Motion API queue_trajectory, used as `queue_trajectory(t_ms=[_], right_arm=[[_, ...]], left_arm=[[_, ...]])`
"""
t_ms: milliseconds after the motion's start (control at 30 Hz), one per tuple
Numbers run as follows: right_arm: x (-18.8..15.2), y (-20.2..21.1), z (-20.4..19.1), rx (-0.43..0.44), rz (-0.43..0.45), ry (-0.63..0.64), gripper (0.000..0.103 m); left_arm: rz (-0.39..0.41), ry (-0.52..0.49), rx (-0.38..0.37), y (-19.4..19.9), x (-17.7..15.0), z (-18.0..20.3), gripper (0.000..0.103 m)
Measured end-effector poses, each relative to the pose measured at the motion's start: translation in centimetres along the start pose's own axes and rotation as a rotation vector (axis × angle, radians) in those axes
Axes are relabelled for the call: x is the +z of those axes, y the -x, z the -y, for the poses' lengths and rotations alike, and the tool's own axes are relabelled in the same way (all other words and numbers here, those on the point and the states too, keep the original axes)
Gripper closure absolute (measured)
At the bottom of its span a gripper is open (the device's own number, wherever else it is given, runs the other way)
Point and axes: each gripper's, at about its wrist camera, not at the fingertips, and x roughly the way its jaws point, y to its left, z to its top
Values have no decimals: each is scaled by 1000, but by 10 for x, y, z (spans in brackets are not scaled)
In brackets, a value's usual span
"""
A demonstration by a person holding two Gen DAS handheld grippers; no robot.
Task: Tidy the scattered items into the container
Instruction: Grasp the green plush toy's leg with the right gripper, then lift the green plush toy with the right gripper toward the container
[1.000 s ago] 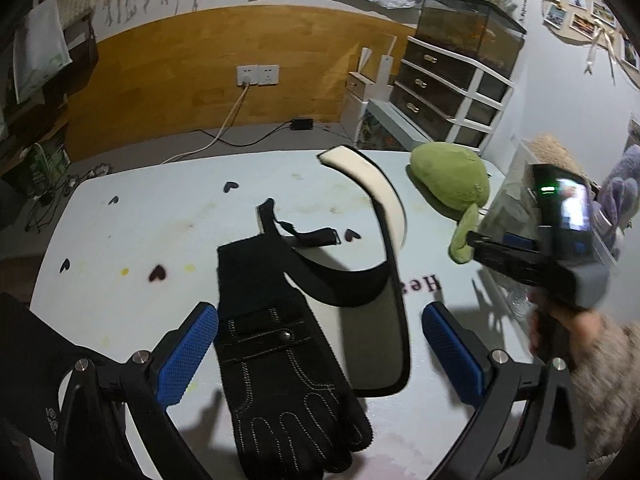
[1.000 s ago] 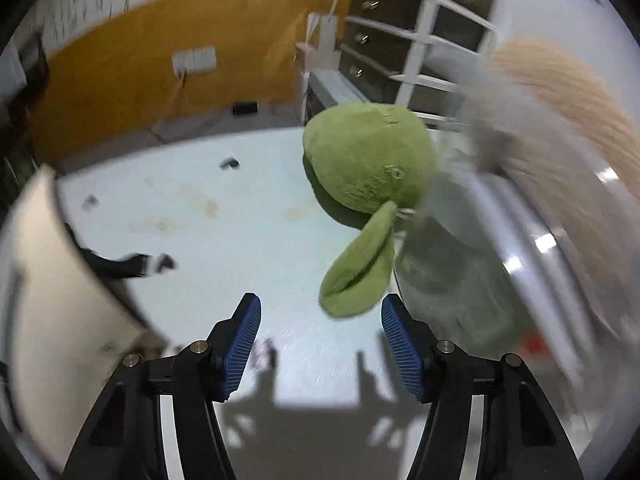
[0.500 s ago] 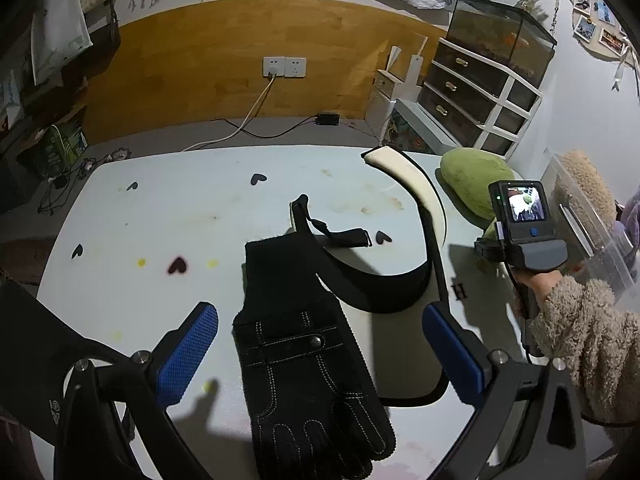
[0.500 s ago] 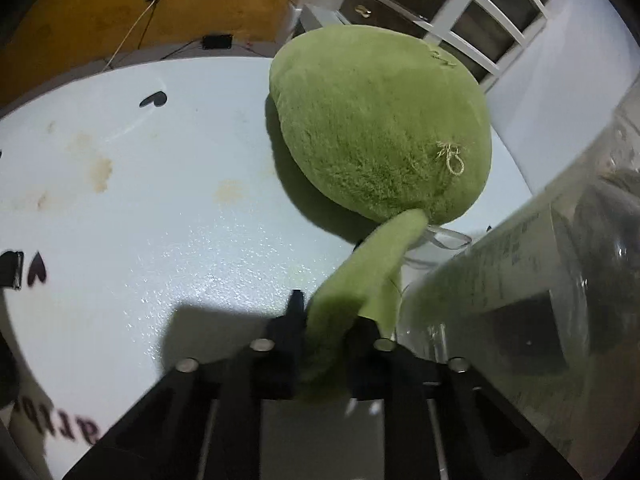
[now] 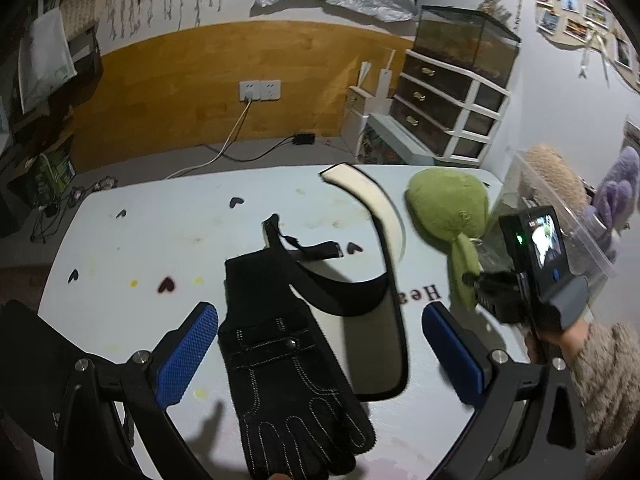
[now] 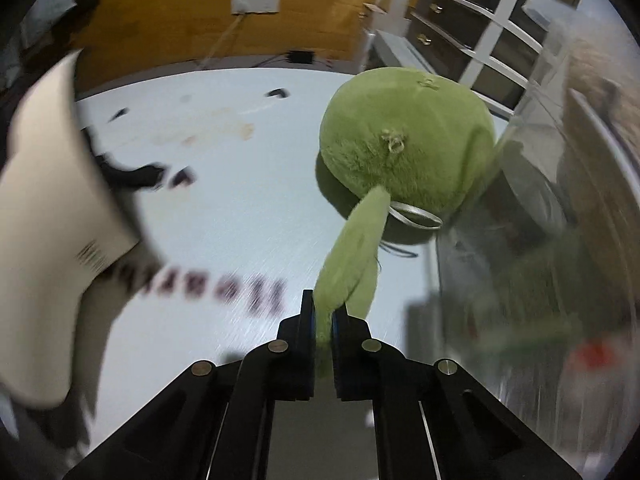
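Since a second ago the right tool [image 6: 323, 322] has closed in on the green plush toy [image 6: 404, 152] and now pinches only its thin dangling flap. The body lies on the tabletop [image 6: 224, 240], beside the clear container [image 6: 532, 208]. That narrow hold may slip, or the heavy body may swing and knock the container's rim on lifting; blur makes the grip depth hard to judge. The left tool [image 5: 320, 348] hangs wide open over the black glove [image 5: 280, 352] and visor [image 5: 380, 320].
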Motion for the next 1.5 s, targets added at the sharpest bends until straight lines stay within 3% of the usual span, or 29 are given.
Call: queue_trajectory(t_ms=[367,667,900,1133,1367,1433,1500], right_arm=[[-76,59,-25,176,-27,90,97],[-117,125,-5,443,-76,52,97],[-95,189,29,646,0,-83,97],[-66,214,52,800,115,-257,97],[-52,200,45,904,73,-346,97],[-50,196,38,911,50,-343,97],[-49,193,34,917,34,-338,97]], left_arm=[[31,-74,-41,33,-27,31,0],[25,-150,-68,41,-56,52,0],[33,-291,-157,49,-75,71,0],[56,-352,-279,57,-79,99,0],[164,-370,-410,80,-68,119,1],[163,-376,-431,80,-66,123,6],[141,-374,-444,75,-64,126,25]])
